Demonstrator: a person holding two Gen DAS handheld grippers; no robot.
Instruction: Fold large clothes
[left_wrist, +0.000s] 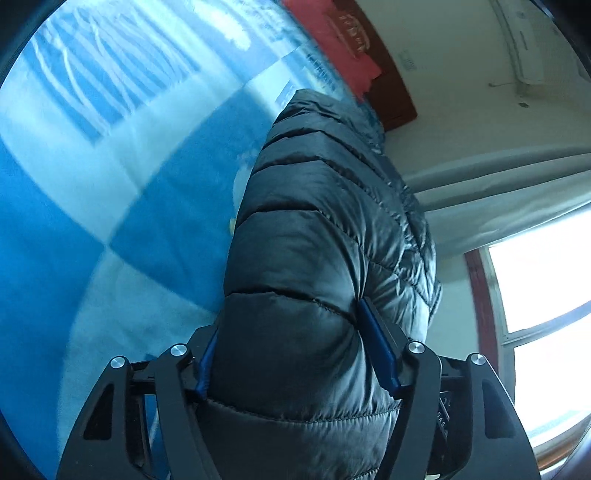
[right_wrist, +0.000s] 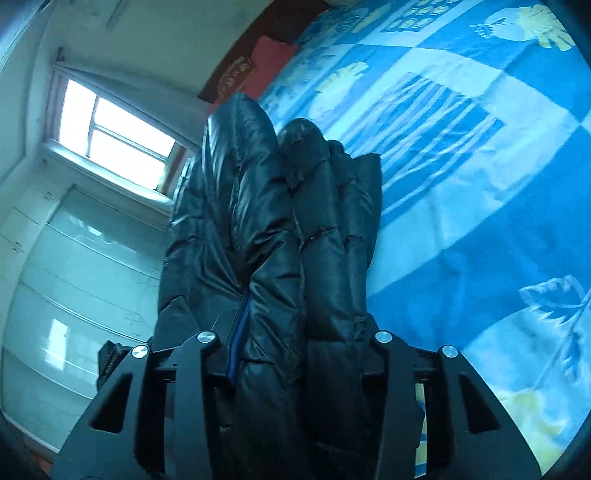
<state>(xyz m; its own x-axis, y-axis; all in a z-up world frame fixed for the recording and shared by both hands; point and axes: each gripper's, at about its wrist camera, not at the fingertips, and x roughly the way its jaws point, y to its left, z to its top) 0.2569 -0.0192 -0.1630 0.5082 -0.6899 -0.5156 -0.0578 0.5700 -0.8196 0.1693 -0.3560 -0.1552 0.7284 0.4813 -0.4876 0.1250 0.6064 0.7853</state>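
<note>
Left gripper (left_wrist: 295, 354): we clamp a thick fold of the black puffer jacket (left_wrist: 314, 229)
Right gripper (right_wrist: 299, 354): we pinch bunched layers of it
Jacket: hangs between our grippers over the blue patterned bedspread (right_wrist: 480, 184)
Beyond: window (right_wrist: 110, 136), white wall

The jacket (left_wrist: 295, 251) in my left tool (left_wrist: 299, 354) is glossy quilted cloth, dark and slick, its puffed panels catching the light between stitched seams. My tool's arms look like matt black plastic with bright metal pins, and the pads (left_wrist: 376, 347) are a smooth blue. My right tool (right_wrist: 299, 350) is built the same. The bedspread (right_wrist: 461, 192) is soft, matt, slightly fuzzy cloth. The far cushion (left_wrist: 343, 44) is red cloth against dark polished wood.
</note>
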